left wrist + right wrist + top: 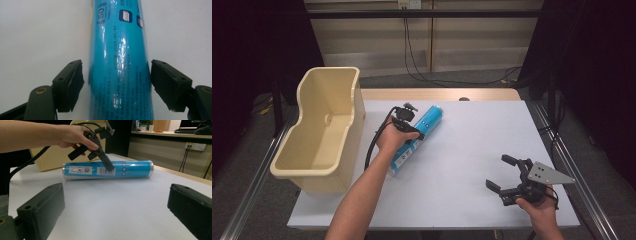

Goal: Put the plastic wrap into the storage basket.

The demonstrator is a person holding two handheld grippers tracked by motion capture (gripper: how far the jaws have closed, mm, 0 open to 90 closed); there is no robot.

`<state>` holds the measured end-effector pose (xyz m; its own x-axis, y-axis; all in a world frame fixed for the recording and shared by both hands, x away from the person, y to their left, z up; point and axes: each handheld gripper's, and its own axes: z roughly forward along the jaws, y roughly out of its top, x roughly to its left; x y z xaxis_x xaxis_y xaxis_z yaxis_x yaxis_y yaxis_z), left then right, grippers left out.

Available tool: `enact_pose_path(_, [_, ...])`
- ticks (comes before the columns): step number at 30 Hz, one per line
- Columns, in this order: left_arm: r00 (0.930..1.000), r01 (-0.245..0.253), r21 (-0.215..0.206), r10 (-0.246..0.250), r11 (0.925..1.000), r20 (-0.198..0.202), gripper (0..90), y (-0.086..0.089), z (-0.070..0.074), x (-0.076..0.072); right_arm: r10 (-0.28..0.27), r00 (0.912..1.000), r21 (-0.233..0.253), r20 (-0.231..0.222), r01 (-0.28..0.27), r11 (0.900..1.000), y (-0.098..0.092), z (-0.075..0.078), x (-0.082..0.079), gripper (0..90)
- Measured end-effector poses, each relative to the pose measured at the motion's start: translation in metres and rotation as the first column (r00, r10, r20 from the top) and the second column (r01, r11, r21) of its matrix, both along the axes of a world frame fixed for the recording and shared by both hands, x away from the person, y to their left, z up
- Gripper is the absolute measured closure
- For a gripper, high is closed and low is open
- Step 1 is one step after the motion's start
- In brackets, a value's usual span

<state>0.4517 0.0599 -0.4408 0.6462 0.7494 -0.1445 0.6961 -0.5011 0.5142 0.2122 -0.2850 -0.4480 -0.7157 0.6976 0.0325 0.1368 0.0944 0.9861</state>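
Left tongs (116, 82) straddle, jaws spread, the glossy blue foil-wrapped cylindrical packet (417, 137) lying on the white desk (472, 145), likely light, slippery and crushable, best pinched mid-length, while right tongs (498, 175) gape idle.

Bare table (472, 145) right of tube (419, 135)
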Motion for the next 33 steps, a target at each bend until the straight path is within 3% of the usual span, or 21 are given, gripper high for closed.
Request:
enact_pose_path(19, [0.9964,0.003,0.073,0.003,0.9973,-0.085,28.2,-0.015,-0.009,0.009,0.000,1.0000,-0.002,0.000,0.000,1.000,0.000,0.000,0.000,0.9])
enact_pose_path(31, [0.9967,0.013,0.129,-0.003,0.9915,-0.082,32.0,-0.021,-0.013,0.010,-0.005,1.0000,-0.003,0.004,0.005,1.000,-0.002,0.000,0.000,0.9])
enact_pose_path(33, [0.9969,0.015,0.162,-0.002,0.9867,-0.078,32.1,-0.024,-0.011,0.009,-0.005,1.0000,-0.004,0.005,0.005,1.000,-0.002,0.000,0.000,0.8])
